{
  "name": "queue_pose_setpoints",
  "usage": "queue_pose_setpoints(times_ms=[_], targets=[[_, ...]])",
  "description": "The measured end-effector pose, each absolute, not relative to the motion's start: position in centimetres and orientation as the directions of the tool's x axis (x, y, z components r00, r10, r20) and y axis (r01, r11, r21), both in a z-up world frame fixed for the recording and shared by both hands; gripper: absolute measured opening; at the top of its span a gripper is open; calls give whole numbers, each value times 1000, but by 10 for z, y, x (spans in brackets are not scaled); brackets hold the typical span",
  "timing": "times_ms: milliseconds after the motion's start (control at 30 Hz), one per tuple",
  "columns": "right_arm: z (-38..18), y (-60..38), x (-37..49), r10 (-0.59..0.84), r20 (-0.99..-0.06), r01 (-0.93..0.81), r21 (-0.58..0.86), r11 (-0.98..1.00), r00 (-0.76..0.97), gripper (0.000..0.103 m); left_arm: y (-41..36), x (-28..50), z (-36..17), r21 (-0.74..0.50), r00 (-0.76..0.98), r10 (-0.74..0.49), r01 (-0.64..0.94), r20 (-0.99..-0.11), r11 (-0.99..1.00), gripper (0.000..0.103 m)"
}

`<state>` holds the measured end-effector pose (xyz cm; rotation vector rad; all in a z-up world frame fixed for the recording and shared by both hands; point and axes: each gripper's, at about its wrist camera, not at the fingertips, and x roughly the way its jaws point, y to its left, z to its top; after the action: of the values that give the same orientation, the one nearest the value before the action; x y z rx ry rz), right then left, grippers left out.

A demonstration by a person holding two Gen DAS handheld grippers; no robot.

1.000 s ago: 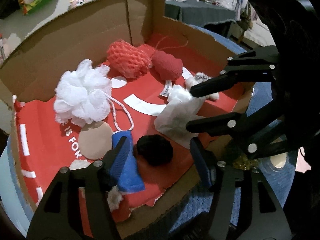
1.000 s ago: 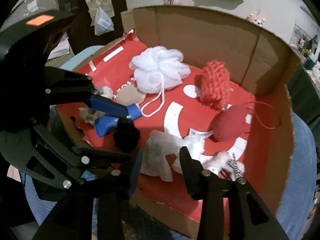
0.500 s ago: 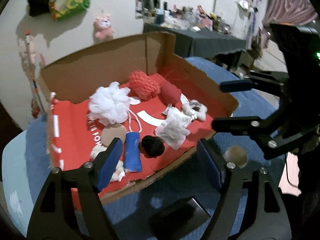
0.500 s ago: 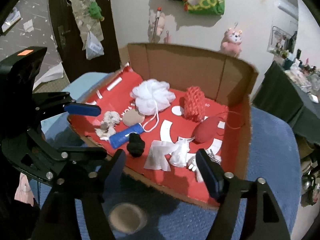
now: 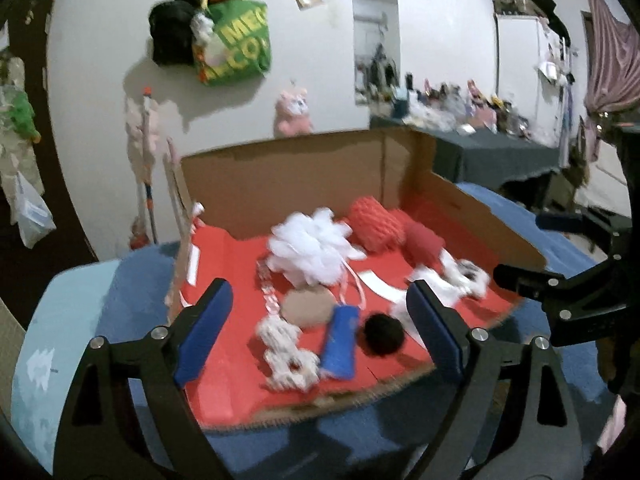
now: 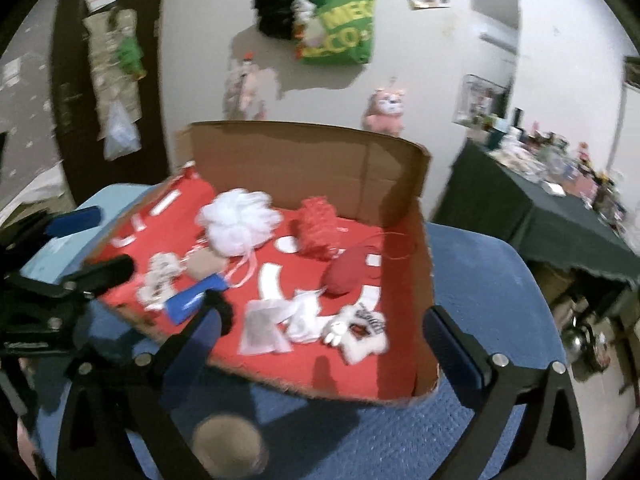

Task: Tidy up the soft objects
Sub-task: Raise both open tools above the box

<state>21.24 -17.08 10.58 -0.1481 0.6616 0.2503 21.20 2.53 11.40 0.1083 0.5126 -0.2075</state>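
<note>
We note both claws held back from the cardboard box (image 5: 304,172), near its open front edge, each with fingers spread wide and nothing between them. The left claw (image 5: 320,332) frames the front-left part of the box floor; the right claw (image 6: 324,344) frames the front-right.

Soft objects all lie inside the box on its red liner (image 6: 352,356), well beyond the fingertips of either claw:
- white mesh pouf (image 5: 312,250) — mid-floor, toward the back wall, its cord trailing forward.
- red knitted scrubber (image 5: 374,224) just right of the pouf, against the back corner.
- smooth red sponge (image 6: 346,276) in front of the scrubber, a thin string looping off it.
- tan round pad (image 5: 308,306) just in front of the pouf.
- blue roll (image 5: 340,340) beside the pad, near the front edge; the black pom-pom (image 5: 380,334) sits just right of it.
- white knotted rope piece (image 5: 284,350) left of the blue roll, nearest the left claw's blue-padded left finger (image 5: 204,336).
- white cloth pouch (image 6: 264,328) and a small white plush with dark markings (image 6: 362,330) at front right, between the right claw's fingers in its view.

The box rests on a blue-covered bench (image 6: 480,292). A blurred tan disc (image 6: 226,446) lies on the blue cover outside the box, low in the right wrist view. Motion blur softens detail in both views.
</note>
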Motion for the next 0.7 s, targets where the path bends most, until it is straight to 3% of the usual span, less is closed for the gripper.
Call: queue_pose_setpoints(times_ms=[267,700], targets=[[81,-172,241,132,-578,-204,-61,977,805,103,28,233,97,22,876,-139,168,-462,986,89],[57,-172,252,117,-604,-172,-33,985,789,103,26,240,74,4,862,-116,136,-493,991,89]])
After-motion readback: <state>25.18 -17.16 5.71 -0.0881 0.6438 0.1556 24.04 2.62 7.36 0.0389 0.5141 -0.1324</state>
